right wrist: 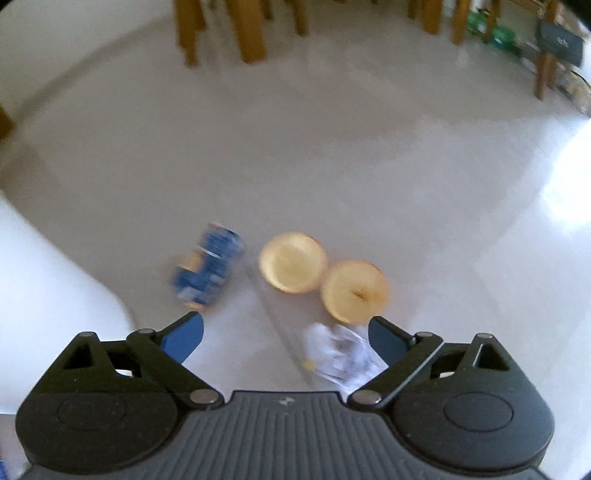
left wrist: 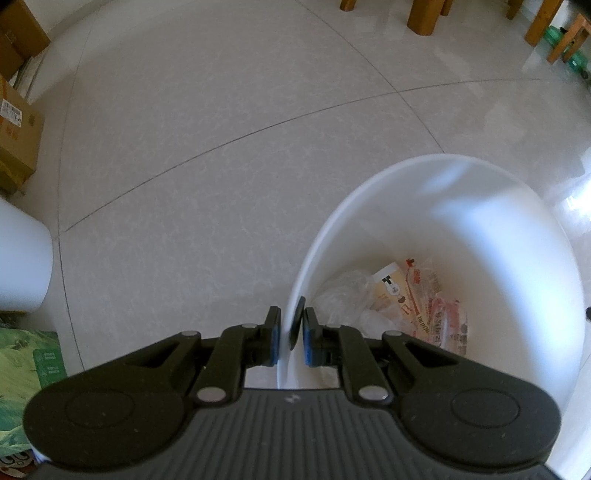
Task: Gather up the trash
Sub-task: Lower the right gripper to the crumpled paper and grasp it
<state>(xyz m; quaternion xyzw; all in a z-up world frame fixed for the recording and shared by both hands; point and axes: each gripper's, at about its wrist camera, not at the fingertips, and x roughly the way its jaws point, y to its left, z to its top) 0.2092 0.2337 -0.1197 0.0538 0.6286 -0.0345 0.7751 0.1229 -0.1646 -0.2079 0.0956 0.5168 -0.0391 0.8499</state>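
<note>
My left gripper (left wrist: 291, 332) is shut on the rim of a white trash bin (left wrist: 480, 221), one pad outside the wall and one inside. Inside the bin lie clear plastic and printed wrappers (left wrist: 417, 299). In the right wrist view, which is blurred, my right gripper (right wrist: 286, 334) is open above the floor. On the tiles ahead of it lie a crushed blue can (right wrist: 208, 266), two yellow round peel halves (right wrist: 293, 262) (right wrist: 354, 290), and a crumpled clear wrapper (right wrist: 341, 354) close to the right finger. The bin's white wall (right wrist: 44, 280) shows at the left.
Pale floor tiles (left wrist: 240, 129) stretch ahead. Wooden furniture legs (right wrist: 251, 29) stand at the far side. Cardboard boxes (left wrist: 18, 140) sit at the left, with another white container (left wrist: 22, 262) and a green printed package (left wrist: 26, 376) near them. Green items (left wrist: 569, 48) sit under a stool.
</note>
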